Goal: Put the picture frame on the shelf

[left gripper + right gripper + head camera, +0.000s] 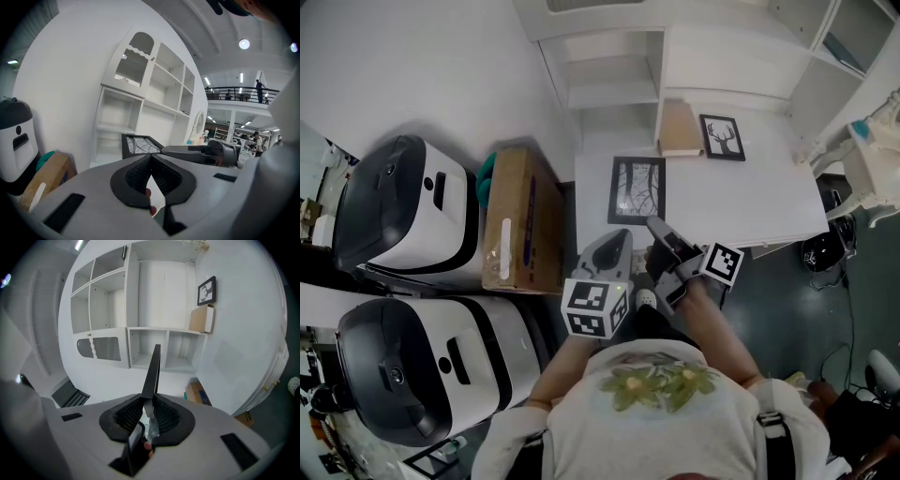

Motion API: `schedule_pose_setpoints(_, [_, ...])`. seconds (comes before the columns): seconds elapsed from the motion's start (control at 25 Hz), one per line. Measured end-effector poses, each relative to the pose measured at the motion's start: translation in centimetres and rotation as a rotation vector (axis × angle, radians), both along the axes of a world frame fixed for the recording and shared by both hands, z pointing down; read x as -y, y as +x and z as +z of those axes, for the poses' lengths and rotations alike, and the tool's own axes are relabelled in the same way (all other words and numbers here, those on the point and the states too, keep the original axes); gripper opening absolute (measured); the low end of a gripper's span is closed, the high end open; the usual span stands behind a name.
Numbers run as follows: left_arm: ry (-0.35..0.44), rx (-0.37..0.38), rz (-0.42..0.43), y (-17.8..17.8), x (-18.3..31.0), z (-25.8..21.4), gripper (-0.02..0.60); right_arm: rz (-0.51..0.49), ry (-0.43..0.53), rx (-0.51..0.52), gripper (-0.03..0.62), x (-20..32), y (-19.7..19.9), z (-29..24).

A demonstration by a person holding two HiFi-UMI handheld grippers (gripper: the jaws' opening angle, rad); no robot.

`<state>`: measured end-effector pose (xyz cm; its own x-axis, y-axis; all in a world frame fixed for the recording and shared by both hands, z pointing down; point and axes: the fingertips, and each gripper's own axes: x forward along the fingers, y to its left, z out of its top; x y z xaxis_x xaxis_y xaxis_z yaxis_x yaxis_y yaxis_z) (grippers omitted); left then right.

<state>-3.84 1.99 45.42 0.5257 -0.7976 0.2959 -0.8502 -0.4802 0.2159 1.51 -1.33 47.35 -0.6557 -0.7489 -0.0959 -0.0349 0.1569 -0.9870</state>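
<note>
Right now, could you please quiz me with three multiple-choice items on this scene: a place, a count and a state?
1. Where is the deer frame?
A. on the floor
B. on the shelf, beside a tan block
C. on a chair
2. How many picture frames show?
A. one
B. two
C. four
3. The right hand-held gripper is:
A. open, empty
B. shut on a cup
C. shut on the tree frame
Answers: B, the head view shows it by the block on the shelf; B, only the deer and tree frames show; C, its pads clamp the frame's edge in the right gripper view.
</note>
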Motion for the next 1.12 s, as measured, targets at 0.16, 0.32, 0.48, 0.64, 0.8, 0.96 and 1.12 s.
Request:
schedule_pose_setpoints(0.16, [-0.004, -0.002, 0.0, 0.2, 0.9, 0.2, 0.028, -0.004, -0.004, -0.001, 0.087, 0.9, 0.1, 0.2])
schedule_pose_setpoints(0.32, [-0.005, -0.002, -0.003, 0.5, 2.0, 0.3, 0.028, -0.008, -0.004, 0.0, 0.087, 1.9, 0.4, 0.3])
schedule_pose_setpoints(0.48, [-0.006, -0.004, -0.006, 0.7, 3.2, 0.5, 0.028, -0.009, -0.006, 0.0, 0.087, 3.2, 0.6, 0.5])
schedule_pose_setpoints(0.64, [-0.008, -0.004, -0.01, 0.9, 4.2, 0.7, 0.028, -0.017, -0.006, 0.001, 0.087, 4.2, 0.7, 0.6])
schedule_pose_setpoints(0.8, [-0.009, -0.005, -0.015, 1.2, 5.5, 0.6, 0.028, -0.021, -0.008, 0.001, 0.087, 5.6, 1.1, 0.6])
schedule_pose_setpoints(0.96, [-0.009, -0.006, -0.022, 1.3, 6.7, 0.6, 0.028, -0.029, -0.007, 0.009, 0.087, 6.8, 1.1, 0.4])
schedule_pose_setpoints(1.12, [-0.006, -0.004, -0.029, 1.6, 8.1, 0.5, 0.028, -0.033, -0.008, 0.004, 0.087, 8.2, 1.5, 0.5])
